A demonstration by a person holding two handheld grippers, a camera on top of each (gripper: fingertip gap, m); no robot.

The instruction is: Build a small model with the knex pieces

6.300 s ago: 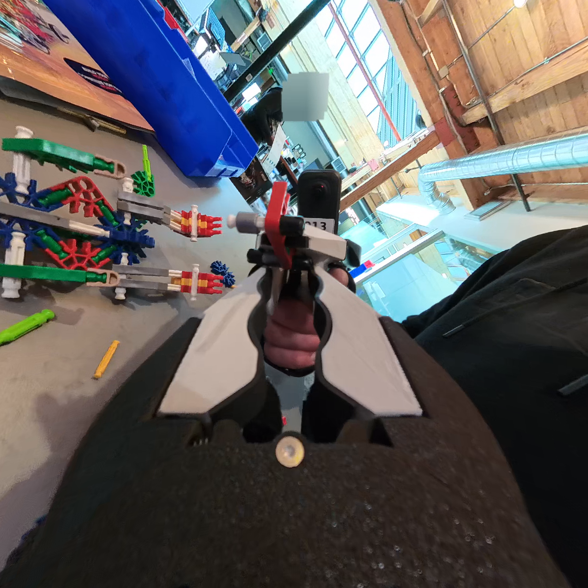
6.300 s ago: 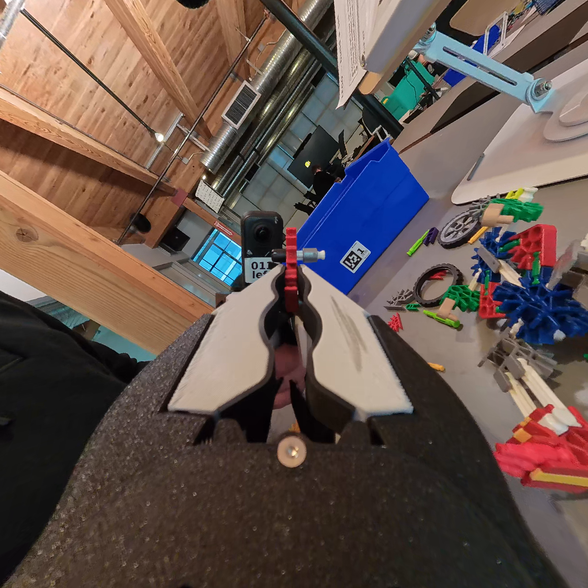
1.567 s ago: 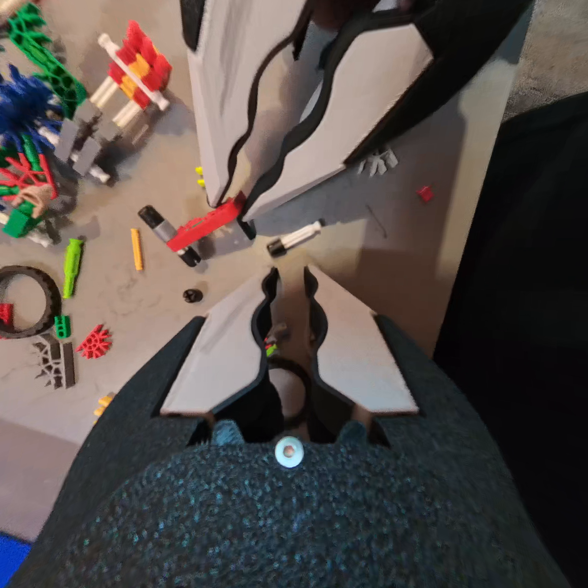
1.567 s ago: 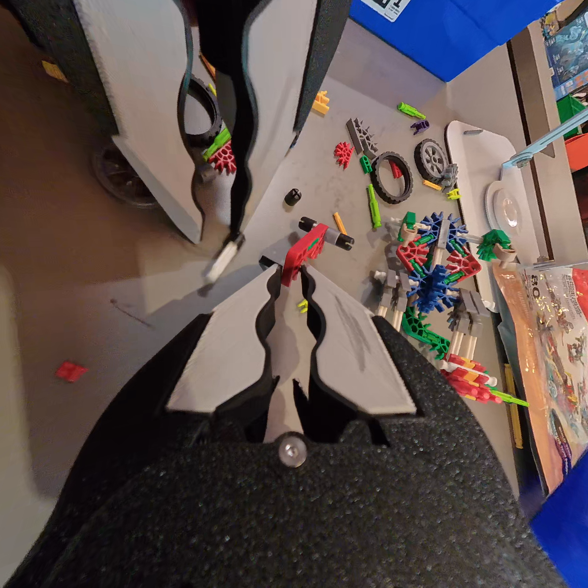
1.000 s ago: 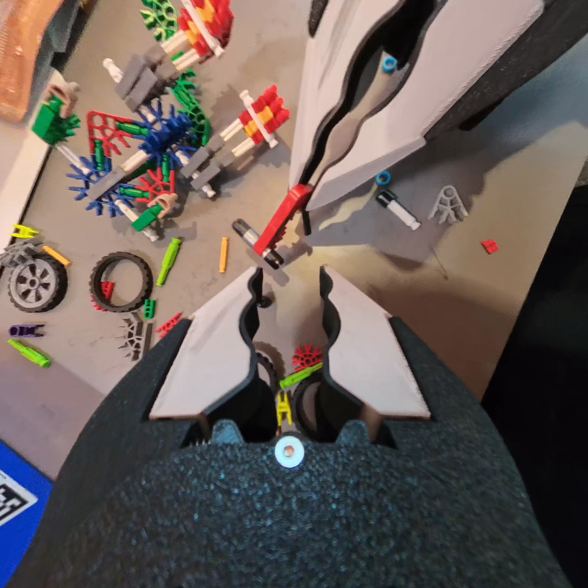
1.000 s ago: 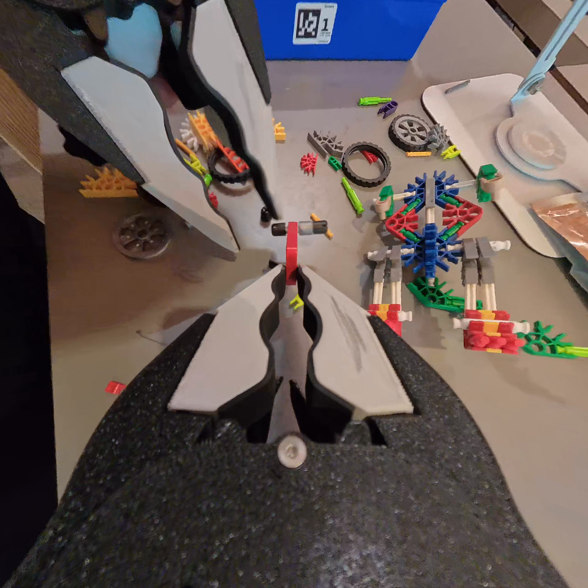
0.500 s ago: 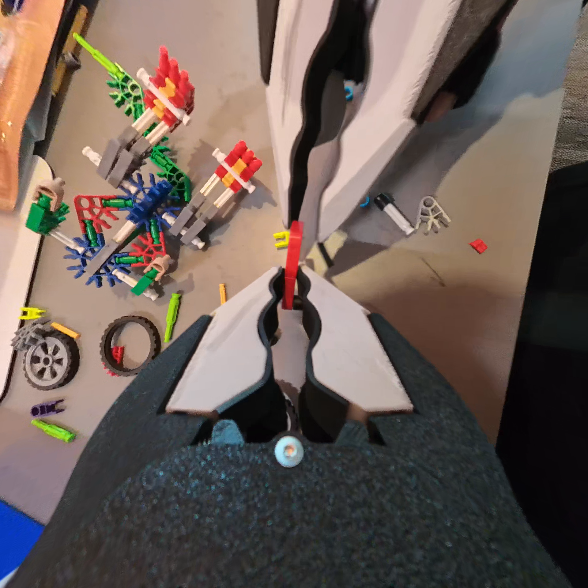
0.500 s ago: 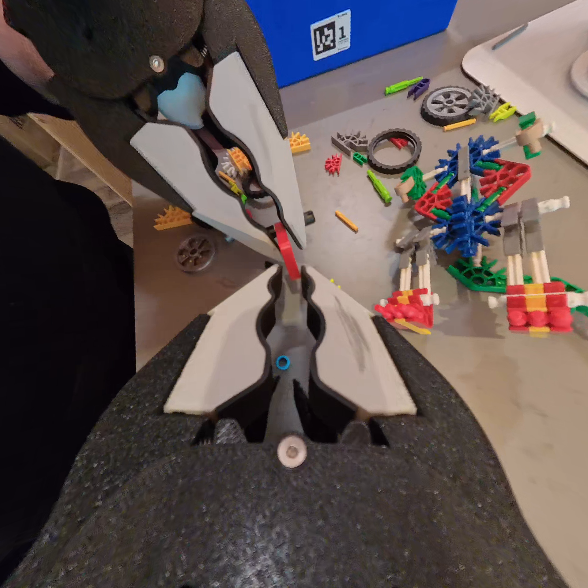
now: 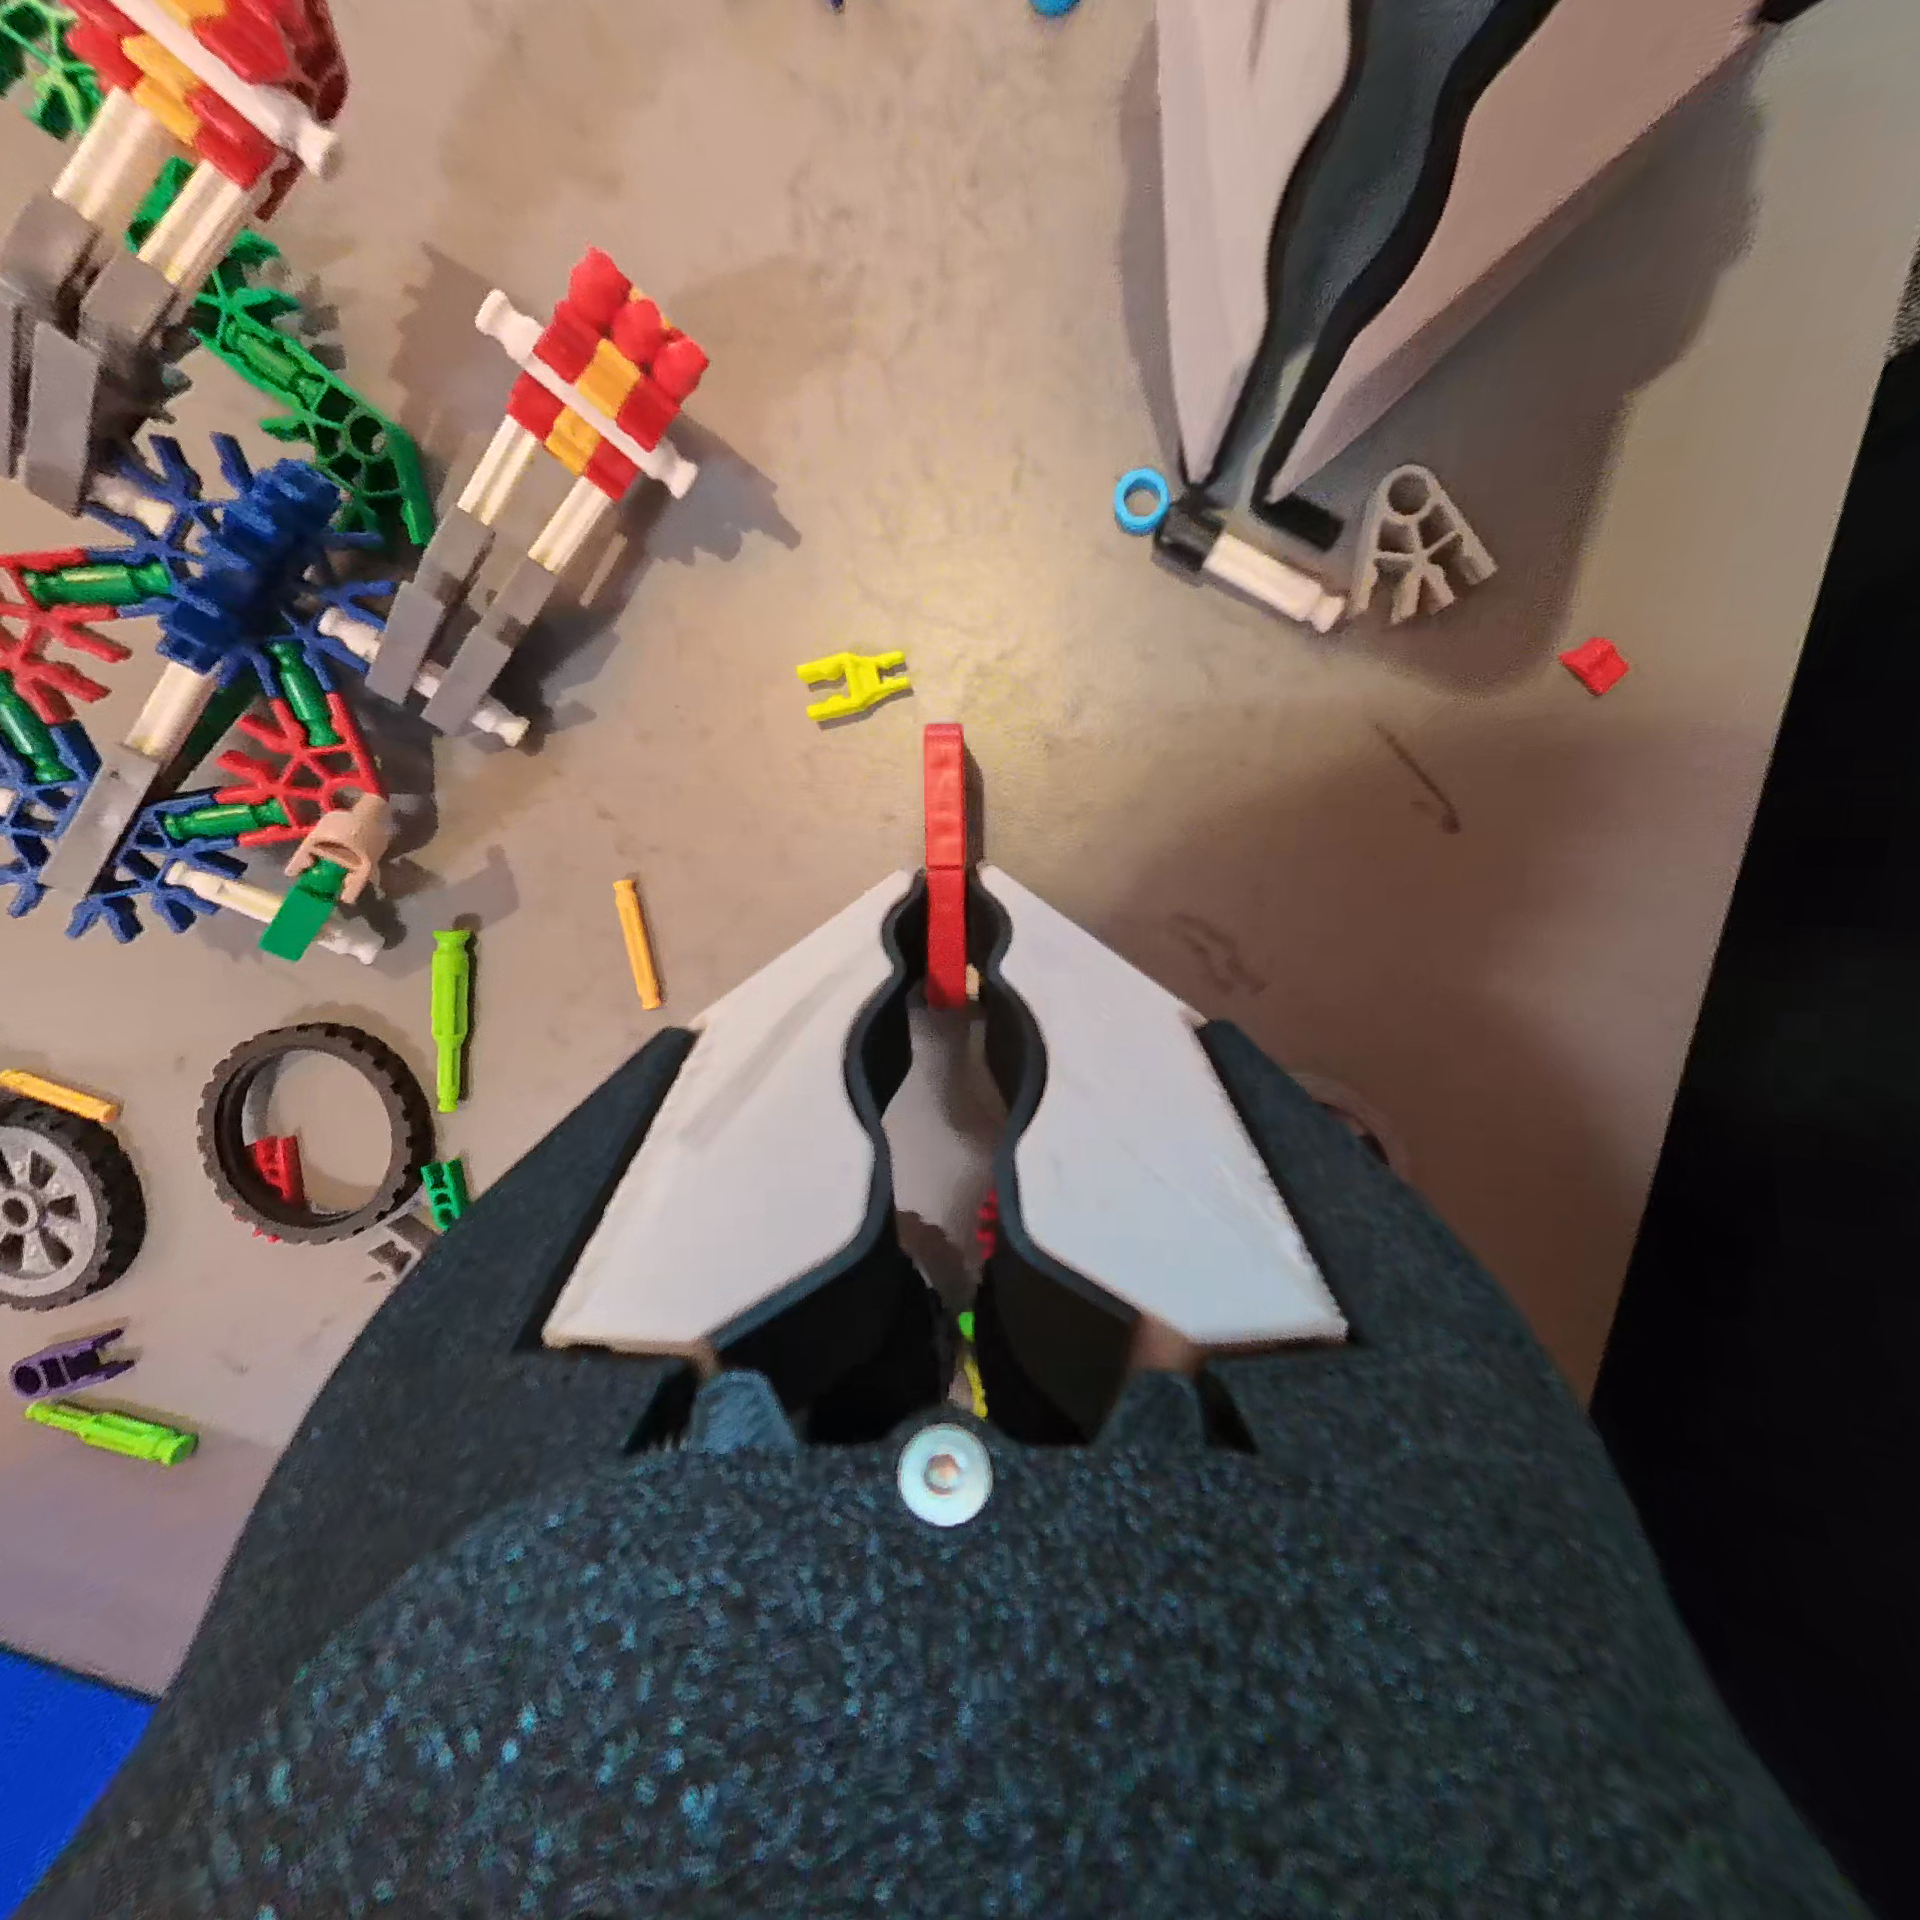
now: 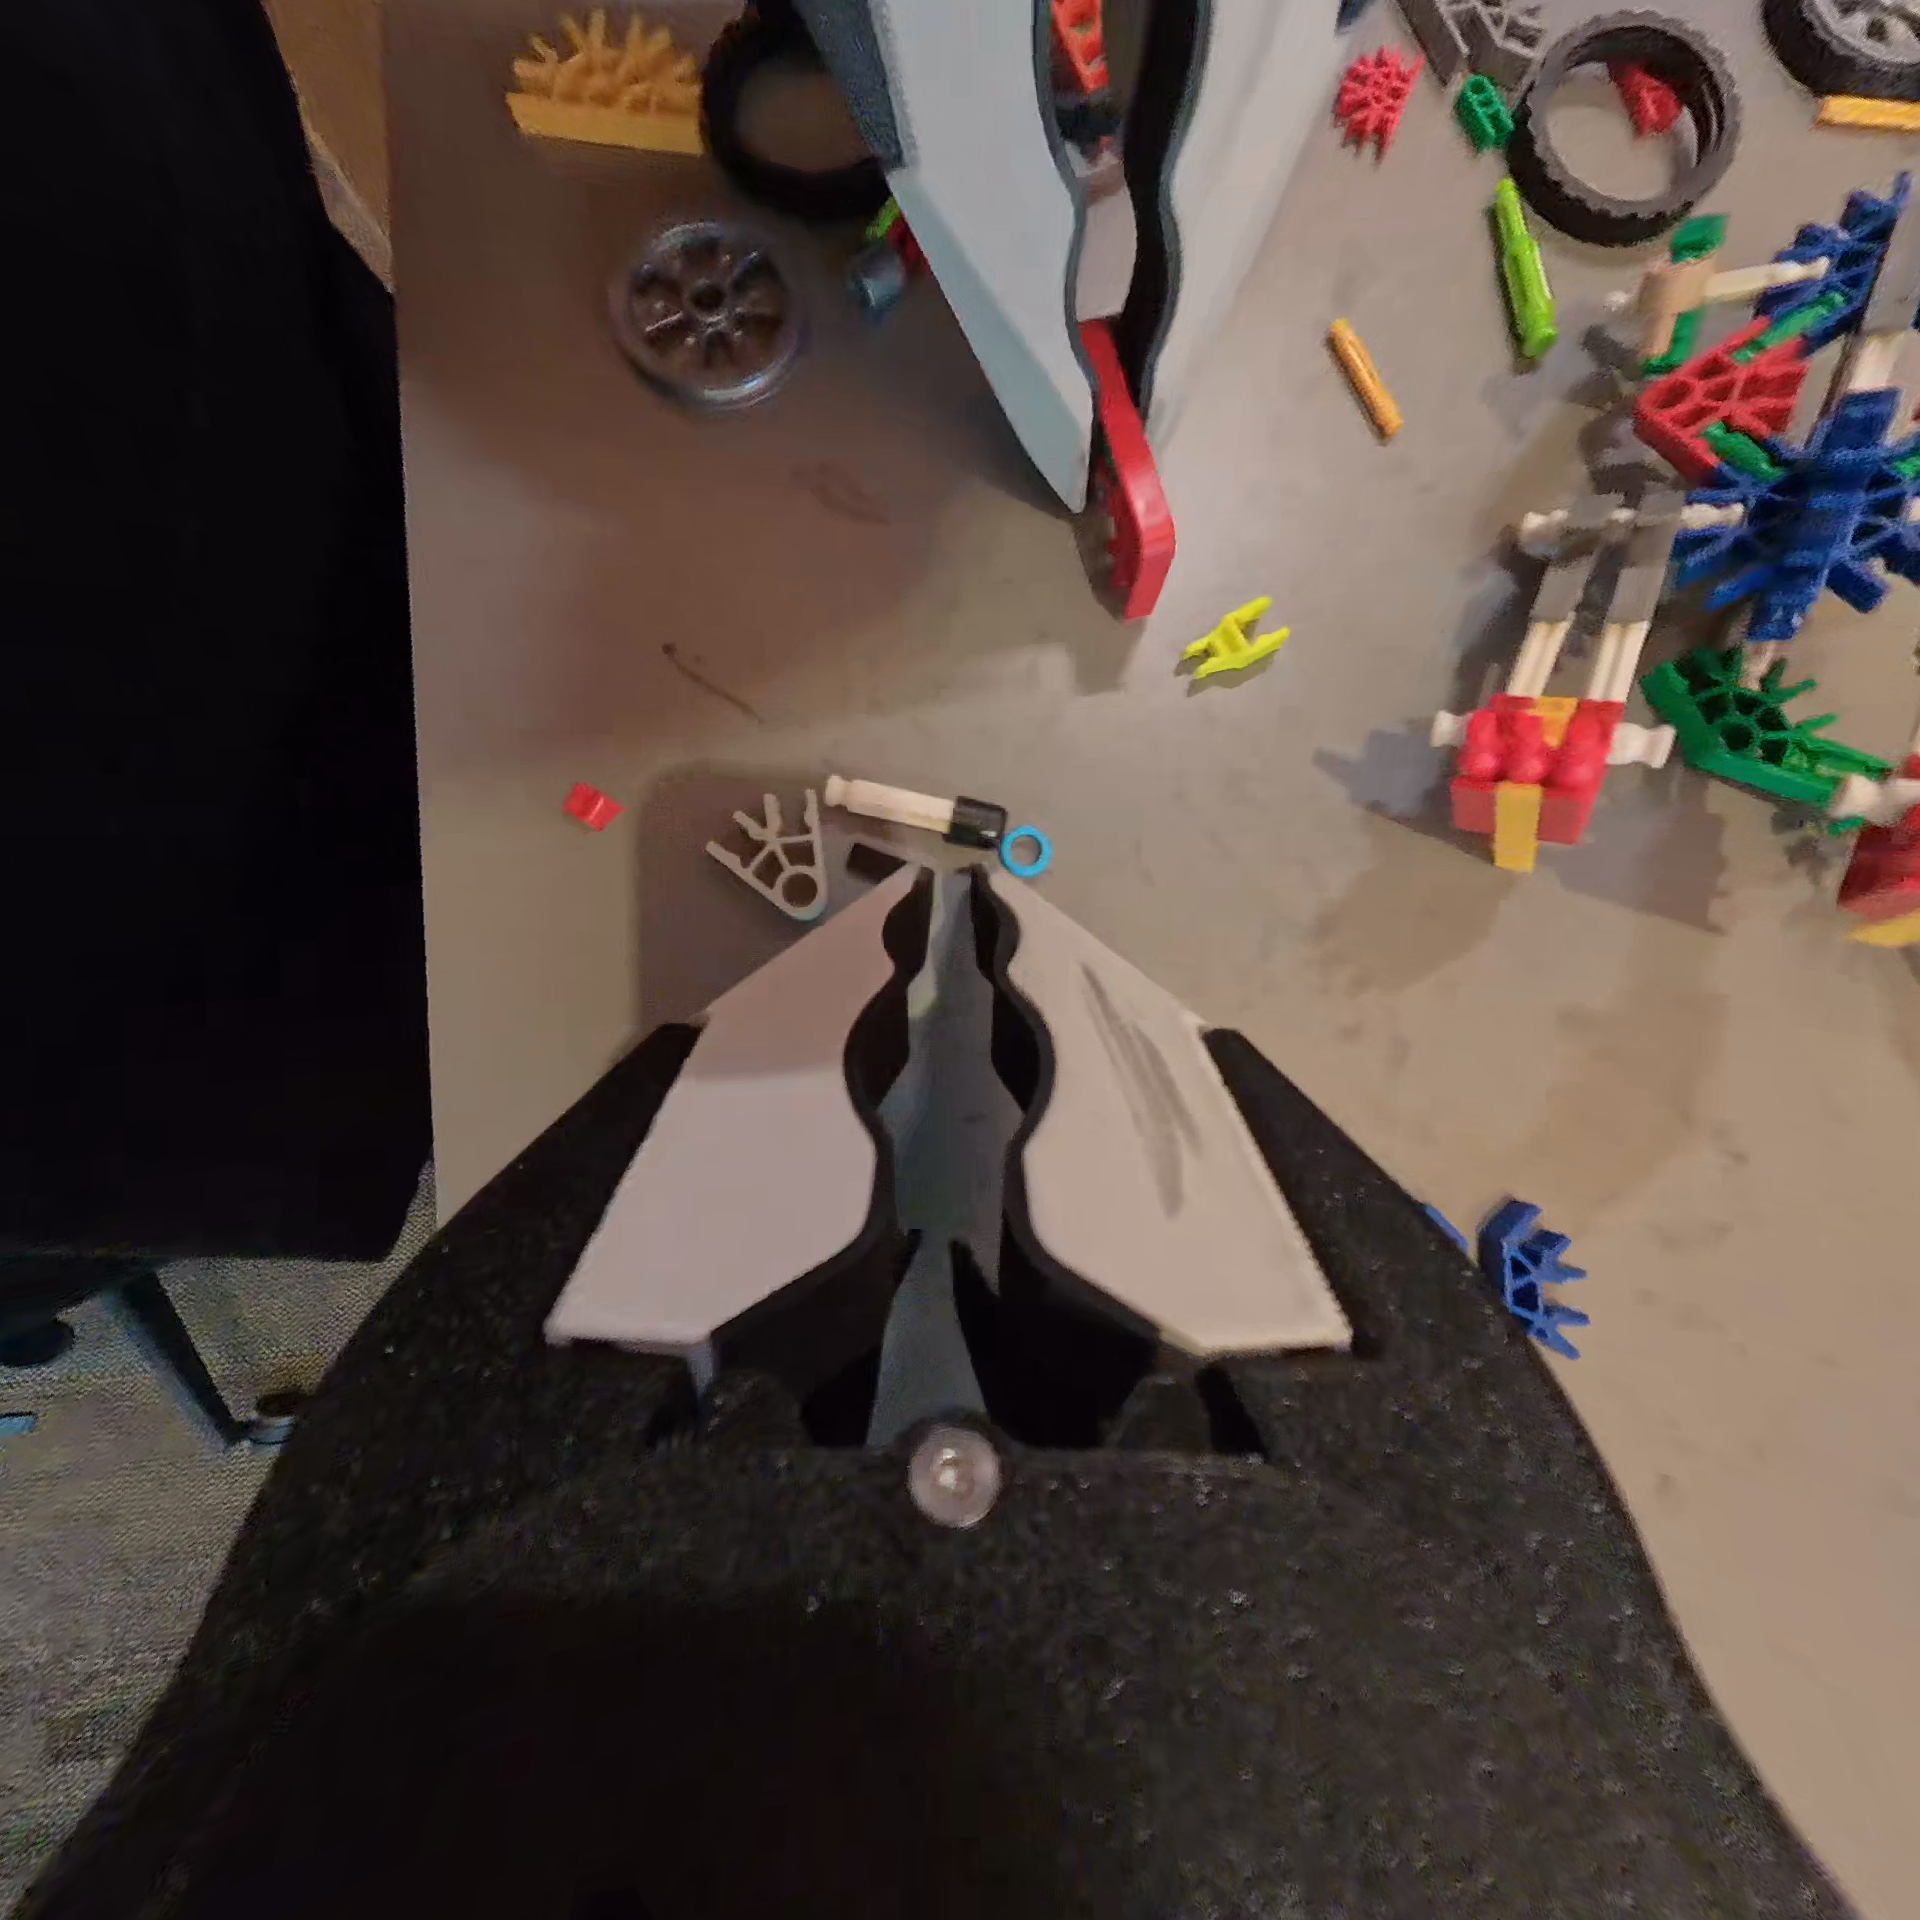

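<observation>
The grey desk point(image 9: 935, 312) is scattered with plastic construction-toy parts. In the left wrist view, a built model of blue, red, green and grey connectors with white rods point(image 9: 239, 582) fills the far left, ending in a block of red and yellow pieces point(image 9: 603, 364). Nearer on the left lie a black rubber tyre ring point(image 9: 312, 1132), a grey spoked wheel point(image 9: 52, 1216), a lime-green rod point(image 9: 450, 1018) and a short orange rod point(image 9: 637, 940). A small yellow clip point(image 9: 852, 684) sits just beyond the left gripper point(image 9: 945, 883), whose jaws are pressed onto a flat red plastic connector point(image 9: 943, 800); the connector stands on edge, held above the desk and sticking out past the tips.

In the right wrist view, the right gripper point(image 10: 948, 878) points down at the desk near its left edge, its jaws drawn nearly together with only a thin gap and nothing seen between them. Just past its tips lie a white rod with a black end cap point(image 10: 914, 808), a small blue ring point(image 10: 1025, 850) and a grey fan-shaped connector point(image 10: 774, 857); a tiny red piece point(image 10: 592, 805) lies farther left, close to the desk edge, where a dark garment borders the view. Open bare desk spreads to the right of this gripper, with a blue connector point(image 10: 1532, 1283) lying near its right side. A dark spoked wheel point(image 10: 710, 312) and an orange toothed connector point(image 10: 608, 88) lie far left
</observation>
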